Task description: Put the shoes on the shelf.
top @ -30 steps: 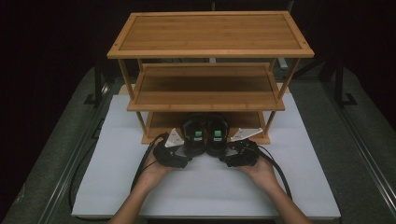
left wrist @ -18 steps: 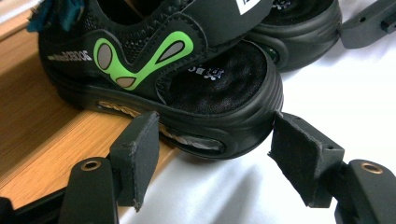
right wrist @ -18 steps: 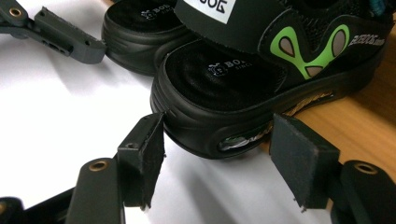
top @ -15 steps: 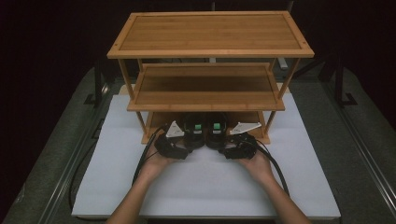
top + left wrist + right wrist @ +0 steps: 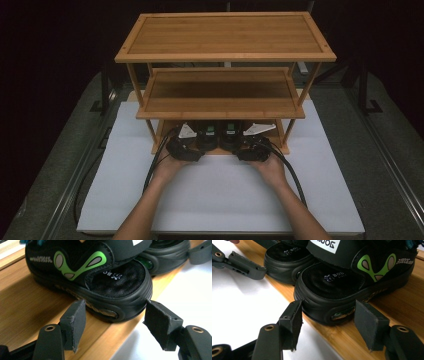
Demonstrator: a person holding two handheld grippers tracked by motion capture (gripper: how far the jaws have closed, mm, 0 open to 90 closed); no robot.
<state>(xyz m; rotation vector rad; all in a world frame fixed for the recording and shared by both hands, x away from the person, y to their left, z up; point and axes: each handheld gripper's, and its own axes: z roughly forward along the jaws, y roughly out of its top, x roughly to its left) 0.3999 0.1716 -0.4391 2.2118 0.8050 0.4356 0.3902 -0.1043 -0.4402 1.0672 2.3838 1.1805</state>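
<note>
Two sandals (image 5: 218,135) sit on the rack's (image 5: 225,55) bottom shelf (heels outward); both claws gape, empty.

We take this for a lab recording bench: a white mat (image 5: 215,200) on a grey table (image 5: 60,165) between metal rails (image 5: 75,185). At twelve o'clock stands a bamboo rack (image 5: 225,35) (a staged prop, darkness all round).

Both grippers advanced to the shoe rack's bottom shelf

Left gripper (image 5: 200,141) and right gripper (image 5: 239,141) have moved forward from the white mat (image 5: 215,195) to the sandal heels; right gripper's jaws have just been closing, right sandal (image 5: 352,287) heel between, untouched.
</note>
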